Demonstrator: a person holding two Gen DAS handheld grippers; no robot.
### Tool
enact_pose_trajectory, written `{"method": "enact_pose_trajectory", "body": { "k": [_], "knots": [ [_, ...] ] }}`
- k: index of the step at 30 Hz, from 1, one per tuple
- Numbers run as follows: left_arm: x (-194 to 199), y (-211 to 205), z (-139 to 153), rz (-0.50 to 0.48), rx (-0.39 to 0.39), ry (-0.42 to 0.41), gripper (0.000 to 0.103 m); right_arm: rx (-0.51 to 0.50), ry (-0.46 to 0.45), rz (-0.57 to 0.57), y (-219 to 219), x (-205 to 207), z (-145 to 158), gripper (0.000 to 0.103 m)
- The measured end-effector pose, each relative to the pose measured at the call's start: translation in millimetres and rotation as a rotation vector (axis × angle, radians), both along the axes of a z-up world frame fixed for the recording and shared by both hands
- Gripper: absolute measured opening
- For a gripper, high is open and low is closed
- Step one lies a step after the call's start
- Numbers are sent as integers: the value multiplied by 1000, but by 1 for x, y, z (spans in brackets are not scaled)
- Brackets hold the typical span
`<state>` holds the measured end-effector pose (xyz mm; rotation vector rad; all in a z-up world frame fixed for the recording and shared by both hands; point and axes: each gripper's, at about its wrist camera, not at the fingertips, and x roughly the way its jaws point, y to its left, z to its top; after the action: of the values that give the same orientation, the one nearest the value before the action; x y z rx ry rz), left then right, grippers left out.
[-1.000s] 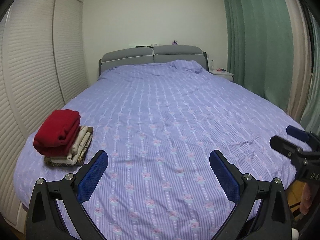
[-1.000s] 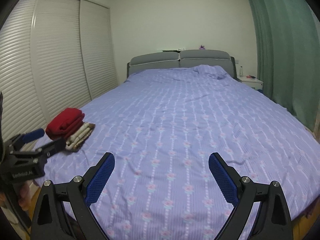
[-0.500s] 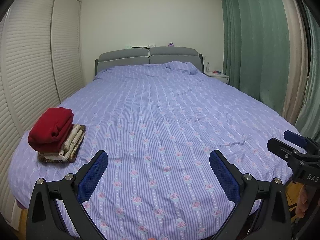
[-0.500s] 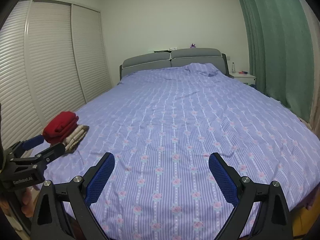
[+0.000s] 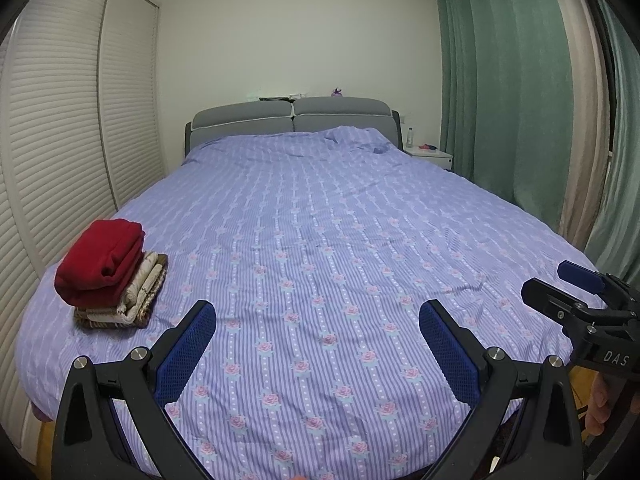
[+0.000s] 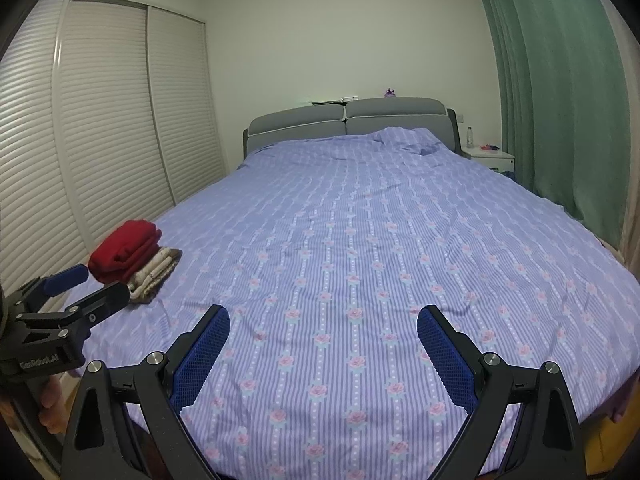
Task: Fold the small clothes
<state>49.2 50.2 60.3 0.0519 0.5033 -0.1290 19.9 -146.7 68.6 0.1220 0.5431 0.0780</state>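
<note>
A folded red garment [image 5: 102, 262] [image 6: 124, 250] tops a small stack of folded beige and brown clothes [image 5: 138, 298] [image 6: 158, 270] near the bed's front left corner. My left gripper [image 5: 318, 320] hovers open over the foot of the bed, right of the stack, holding nothing. My right gripper [image 6: 323, 324] is open too, with nothing between its blue pads. Each gripper shows in the other's view: the right one [image 5: 560, 280] at the right edge, the left one [image 6: 86, 286] just in front of the stack.
The bed [image 5: 340, 240] is covered by a lilac striped floral sheet, with a grey headboard [image 5: 292, 114] at the far end. White louvred wardrobe doors [image 5: 60, 140] run along the left, green curtains [image 5: 512, 100] along the right. A white nightstand [image 5: 430, 154] stands by the headboard.
Both grippers have drawn back and risen from the bed, so more of its foot edge shows. The jaws stay open and the stack has not moved.
</note>
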Motion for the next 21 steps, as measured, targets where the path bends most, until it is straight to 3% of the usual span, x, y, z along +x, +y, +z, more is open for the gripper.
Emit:
{"method": "enact_pose_trajectory", "body": {
  "k": [21],
  "knots": [
    [-6, -7, 3, -36, 7, -16, 103, 4, 0, 4, 1, -2, 0, 95]
  ]
}}
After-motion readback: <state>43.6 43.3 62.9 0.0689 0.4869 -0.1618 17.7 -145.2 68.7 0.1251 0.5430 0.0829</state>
